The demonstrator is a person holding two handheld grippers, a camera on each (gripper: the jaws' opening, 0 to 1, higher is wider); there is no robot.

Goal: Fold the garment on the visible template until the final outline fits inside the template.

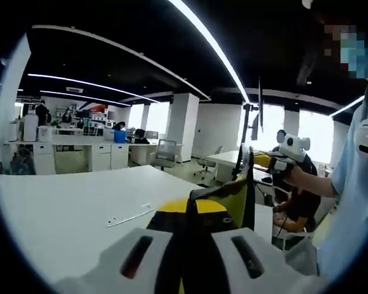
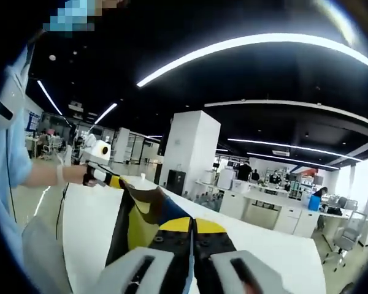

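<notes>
White table [image 1: 61, 208] spreads wide under both views, open-plan office beyond it with desks, pillars and ceiling light strips. Garment [image 1: 224, 205], black with yellow panels, is off the table and stretched in the air between the two tools, held up over the near edge; in the right gripper view the same cloth [image 2: 147, 220] runs from the near jaws away to the far tool. Left gripper [image 1: 185, 260] has its jaws pressed together with black cloth pinched between them; right gripper [image 2: 192, 260] likewise, jaws closed on a black and yellow edge. Each tool appears in the other's view as the far holder, right one [image 1: 276, 162] on a person's hand [image 1: 294, 174], left one [image 2: 101, 171]. Template cannot be made out with certainty; a thin pale line or strip [image 1: 130, 215] lies on the table, possibly a marking. Judgement: the step in hand looks like lifting and spreading before laying down. To do it well, keep both pinches firm and level, hold the span taut without twisting, lower the hanging edge first onto the table so it lies flat, then bring the held edge down over the template area. No containers near; a blue bin-like object [image 1: 119, 136] sits far off on a desk, contents not visible.
</notes>
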